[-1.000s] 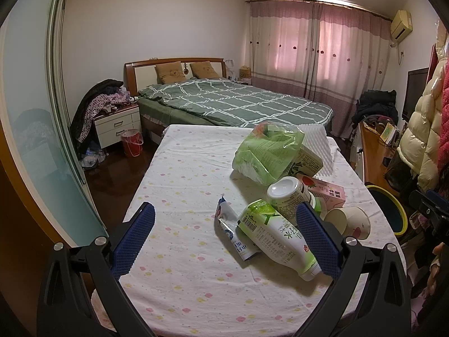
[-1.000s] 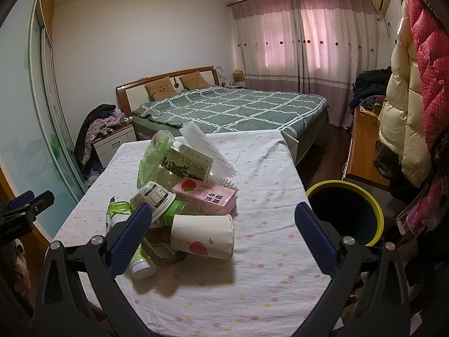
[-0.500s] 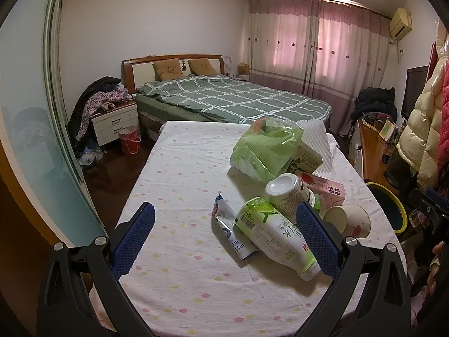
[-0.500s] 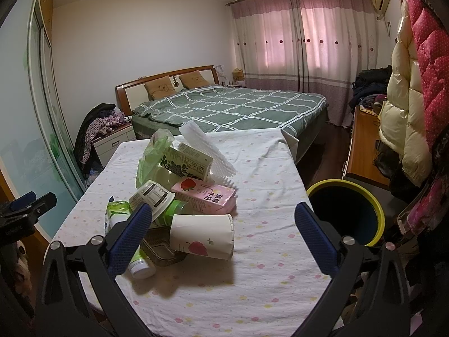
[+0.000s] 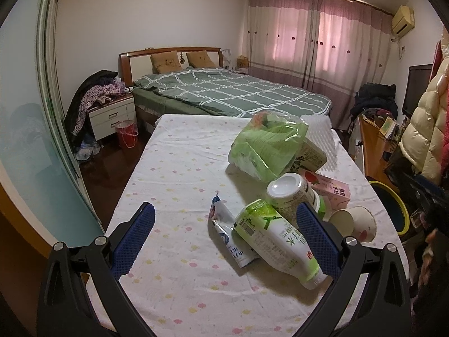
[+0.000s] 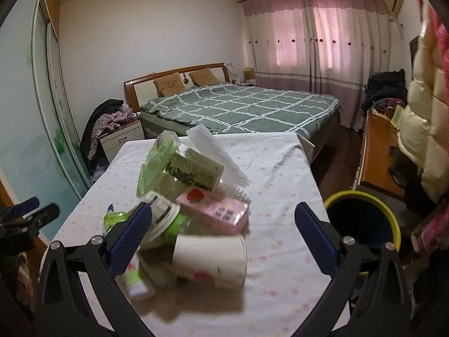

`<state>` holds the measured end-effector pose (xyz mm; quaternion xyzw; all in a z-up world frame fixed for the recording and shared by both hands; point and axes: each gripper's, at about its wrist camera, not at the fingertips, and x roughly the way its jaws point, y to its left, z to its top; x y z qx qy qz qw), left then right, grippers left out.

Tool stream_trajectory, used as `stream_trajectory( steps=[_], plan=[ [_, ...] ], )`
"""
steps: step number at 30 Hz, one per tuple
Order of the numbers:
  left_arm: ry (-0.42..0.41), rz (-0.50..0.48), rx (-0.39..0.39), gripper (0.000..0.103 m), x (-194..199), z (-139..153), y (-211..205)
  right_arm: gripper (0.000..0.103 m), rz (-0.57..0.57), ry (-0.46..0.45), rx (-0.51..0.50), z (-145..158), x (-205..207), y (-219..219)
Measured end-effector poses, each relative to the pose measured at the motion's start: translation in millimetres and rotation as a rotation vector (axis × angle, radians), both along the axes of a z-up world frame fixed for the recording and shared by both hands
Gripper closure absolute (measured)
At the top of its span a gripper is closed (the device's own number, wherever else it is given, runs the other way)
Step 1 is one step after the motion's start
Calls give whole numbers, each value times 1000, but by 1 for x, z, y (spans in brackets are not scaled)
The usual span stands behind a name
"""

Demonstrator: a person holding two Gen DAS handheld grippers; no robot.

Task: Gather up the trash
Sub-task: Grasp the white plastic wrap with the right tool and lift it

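A heap of trash lies on the cloth-covered table (image 5: 174, 185): a green-and-white bottle (image 5: 277, 238) on its side, a foil wrapper (image 5: 227, 233), a white tub (image 5: 291, 193), a pink carton (image 5: 331, 189), a paper cup (image 5: 353, 223) and a green plastic bag (image 5: 266, 146). My left gripper (image 5: 224, 241) is open, its right finger just in front of the bottle. In the right wrist view the paper cup (image 6: 210, 258) lies on its side between the fingers of my open right gripper (image 6: 224, 238), below the pink carton (image 6: 216, 210). A yellow-rimmed bin (image 6: 364, 221) stands on the floor right of the table.
A green-quilted bed (image 5: 230, 92) lies beyond the table. A nightstand (image 5: 112, 118) piled with clothes and a red bucket (image 5: 127, 133) are at the left. A wooden desk (image 6: 378, 154) and hanging coats (image 6: 423, 129) crowd the right side.
The right gripper has moved forward and down, so the paper cup now lies closer, between its fingers. The left gripper has shifted only slightly.
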<state>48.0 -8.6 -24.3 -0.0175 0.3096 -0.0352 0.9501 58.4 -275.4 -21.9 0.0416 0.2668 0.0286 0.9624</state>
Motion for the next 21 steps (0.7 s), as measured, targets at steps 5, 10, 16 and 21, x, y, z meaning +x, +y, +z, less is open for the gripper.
stream_trajectory(
  steps=[5,10,16,21],
  plan=[
    [28,6,-6,4,23,-7,2,28,38,44,15,-8,56,4],
    [49,3,-5,4,51,-14,-1,33,64,83,-1,-14,114,7],
    [69,-24,-1,4,78,-19,-13,34,103,128,-2,-20,168,14],
    [86,-55,-2,4,89,-25,-25,47,123,173,-20,-27,201,21]
  ],
)
